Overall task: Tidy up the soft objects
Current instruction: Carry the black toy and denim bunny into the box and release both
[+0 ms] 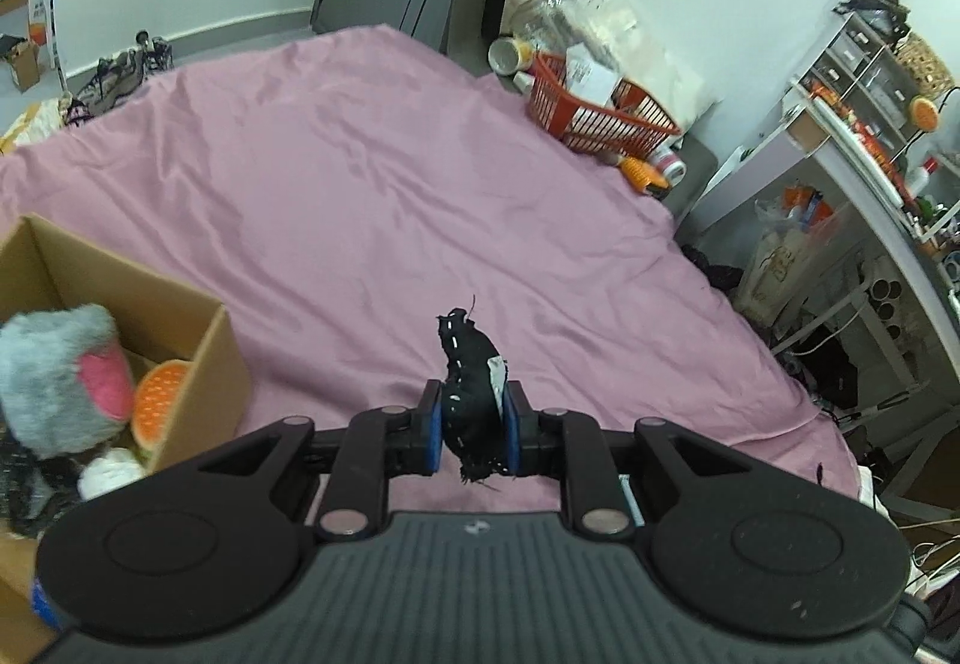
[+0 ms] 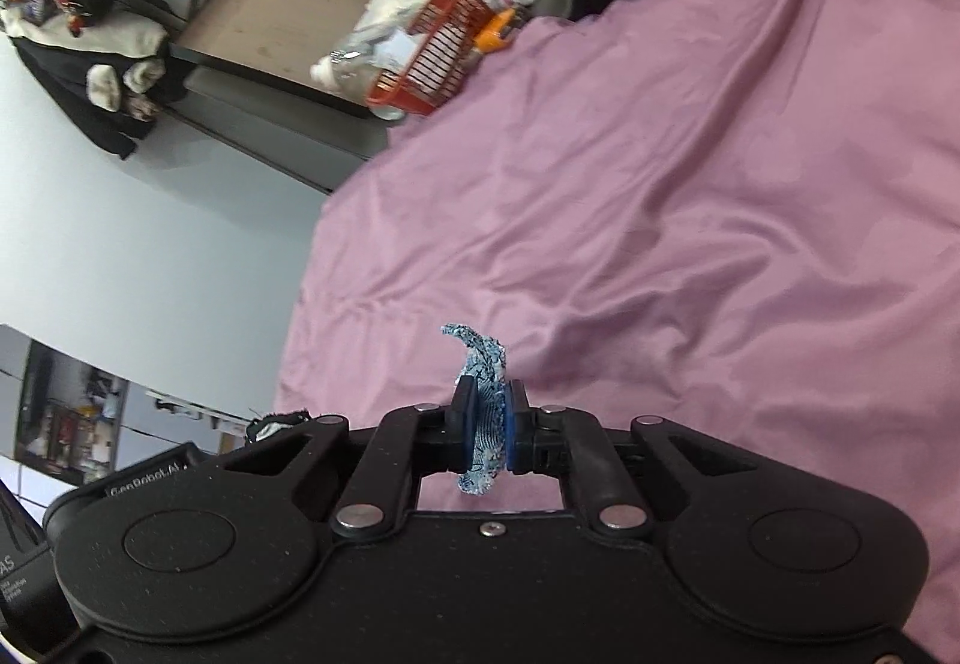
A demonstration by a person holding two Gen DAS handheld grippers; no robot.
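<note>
Left gripper is clenched on a black fabric piece with white stitch marks, pinched between its blue-faced pads. One end of the fabric stands up above the fingers; the frayed lower end hangs below them. The piece is held above the wrinkled pink bedsheet, clear of it.

Right gripper is clenched on a blue-and-white patterned fabric scrap. The scrap curls upward past the fingertips and its lower edge protrudes beneath the pads. It is likewise held above the pink bedsheet.

An open brown cardboard box sits on the bed to the left of the left gripper. Inside it lie a grey plush toy with a pink patch, a round orange plush item and a small white soft object, the last partly hidden and possibly another plush.

At the far side of the bed, a red plastic basket rests among bottles and white bags; it also appears in the right wrist view.
</note>
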